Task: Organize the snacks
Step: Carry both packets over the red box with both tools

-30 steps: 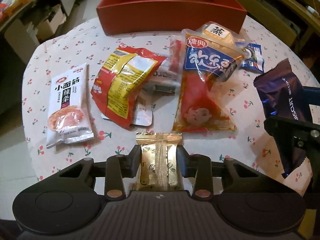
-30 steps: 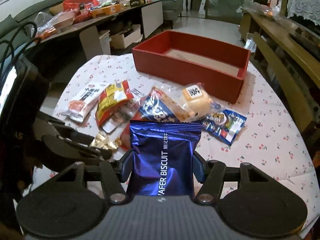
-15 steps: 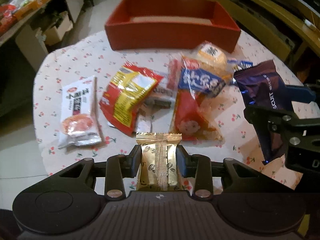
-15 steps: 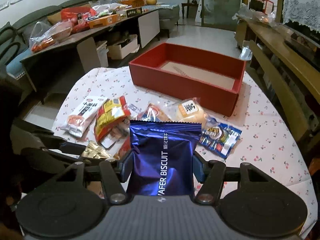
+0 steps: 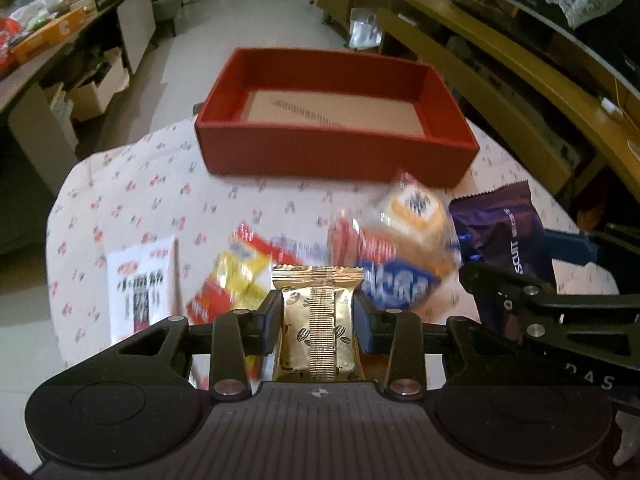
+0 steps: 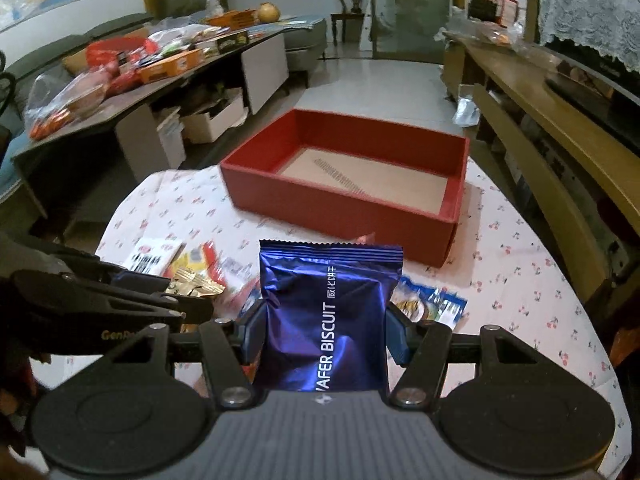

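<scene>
A: Left gripper (image 5: 318, 316) pinches a gold packet (image 5: 318, 332) above the table's snacks; red box (image 5: 336, 148) beyond.

B: Only the right view reads "WAFER BISCUIT": right gripper (image 6: 326, 334) clamps that blue packet (image 6: 328, 320).

Left gripper (image 5: 318, 316) and right gripper (image 6: 323, 332): matte black linkages, silver screws, blue-padded jaws (ribbed grey housing).

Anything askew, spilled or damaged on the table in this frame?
Nothing spilled or torn. The loose snack packets lie in an overlapping heap on the tablecloth, the red box holds no snacks, and each gripper holds a sealed packet: gold packet, blue wafer packet.
</scene>
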Available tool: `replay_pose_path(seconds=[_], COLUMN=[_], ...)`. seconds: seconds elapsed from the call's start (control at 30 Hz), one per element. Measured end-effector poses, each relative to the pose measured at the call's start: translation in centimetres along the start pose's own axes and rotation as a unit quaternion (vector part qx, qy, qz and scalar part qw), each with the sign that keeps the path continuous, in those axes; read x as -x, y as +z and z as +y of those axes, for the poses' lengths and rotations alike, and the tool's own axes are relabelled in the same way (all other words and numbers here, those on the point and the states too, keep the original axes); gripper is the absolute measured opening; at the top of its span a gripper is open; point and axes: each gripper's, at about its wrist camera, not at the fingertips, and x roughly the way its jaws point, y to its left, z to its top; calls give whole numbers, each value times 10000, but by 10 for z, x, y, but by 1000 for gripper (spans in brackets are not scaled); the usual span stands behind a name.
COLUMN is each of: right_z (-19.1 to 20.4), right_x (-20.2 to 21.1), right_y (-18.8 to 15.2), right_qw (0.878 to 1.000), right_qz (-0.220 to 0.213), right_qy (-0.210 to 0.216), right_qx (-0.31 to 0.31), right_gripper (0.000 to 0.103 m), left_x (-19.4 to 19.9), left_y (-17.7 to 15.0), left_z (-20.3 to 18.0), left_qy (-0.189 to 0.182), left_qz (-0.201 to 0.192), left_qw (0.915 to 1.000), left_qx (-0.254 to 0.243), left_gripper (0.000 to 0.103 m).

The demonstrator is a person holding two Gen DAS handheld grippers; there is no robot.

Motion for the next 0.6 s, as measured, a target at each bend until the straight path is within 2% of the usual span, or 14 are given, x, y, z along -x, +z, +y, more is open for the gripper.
replay_pose_path(seconds=[0.3,0.6], right_z=[-20,-51], right_x=[-21,-64], right_y=[46,105], right_qw=[9994,9972], right_qz=[-175,-336], right_qy=[-91,-303], right_qx=[-291,-599], right_gripper=[77,76], left_x=[-15,-49], left_y=[55,122], left_z=[-3,-2], left_qy=[-144,11], left_qz=[-314,-546], left_qw=[9994,9984], left_qx=[68,176], left_gripper=[45,45])
